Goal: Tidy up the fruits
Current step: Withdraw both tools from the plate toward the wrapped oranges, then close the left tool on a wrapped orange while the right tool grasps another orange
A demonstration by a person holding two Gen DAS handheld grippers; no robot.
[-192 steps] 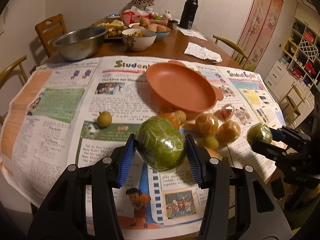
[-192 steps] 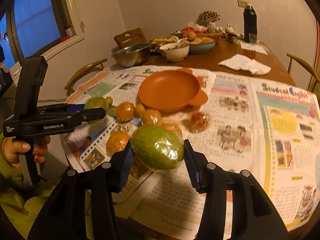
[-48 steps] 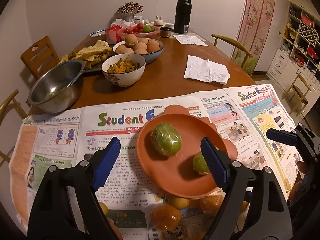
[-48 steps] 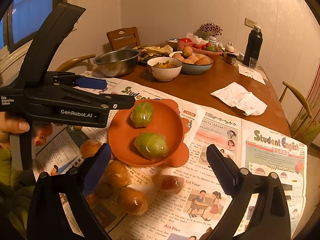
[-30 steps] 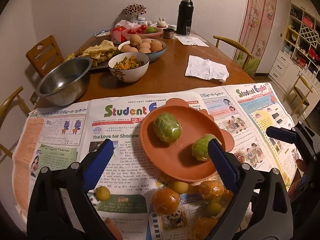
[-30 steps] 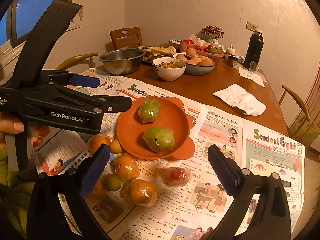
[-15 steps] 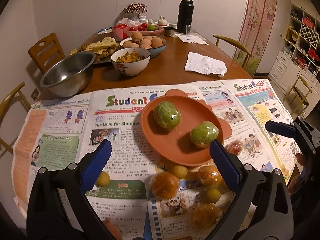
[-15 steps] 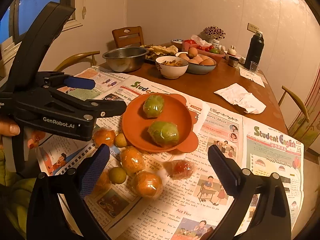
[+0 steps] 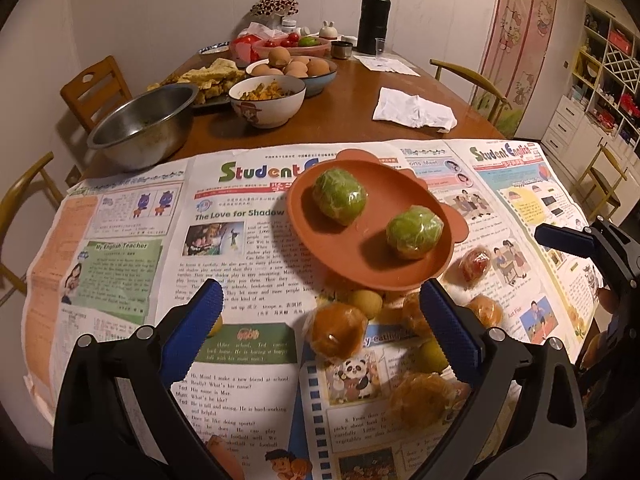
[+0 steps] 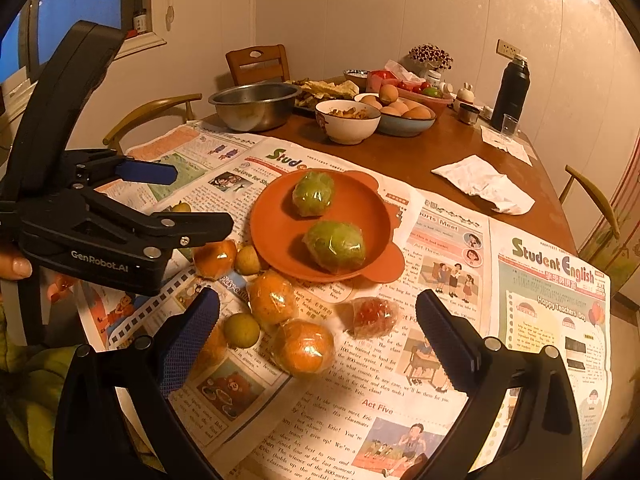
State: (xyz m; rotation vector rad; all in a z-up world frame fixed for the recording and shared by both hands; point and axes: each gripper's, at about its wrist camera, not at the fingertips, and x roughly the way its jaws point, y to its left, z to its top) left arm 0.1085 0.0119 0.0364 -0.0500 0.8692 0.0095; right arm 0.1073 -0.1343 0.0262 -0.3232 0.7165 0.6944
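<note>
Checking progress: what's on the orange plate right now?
Two plastic-wrapped green fruits sit apart on the orange plate. Whatever lies beneath the plate is hidden.

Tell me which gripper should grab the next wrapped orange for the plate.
Right, probably. The right gripper is open with the nearest wrapped orange lying between its jaws. The left gripper is open too, but its closest orange sits off-centre.

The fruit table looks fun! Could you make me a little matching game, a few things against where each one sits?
Things:
1. two wrapped green fruits
2. wrapped red fruit
3. eggs
4. white napkin

Places:
A. in the blue bowl
B. on bare wood of the table
C. on the orange plate
D. on the newspaper, beside the plate

Pairs: 1-C, 2-D, 3-A, 4-B
</note>
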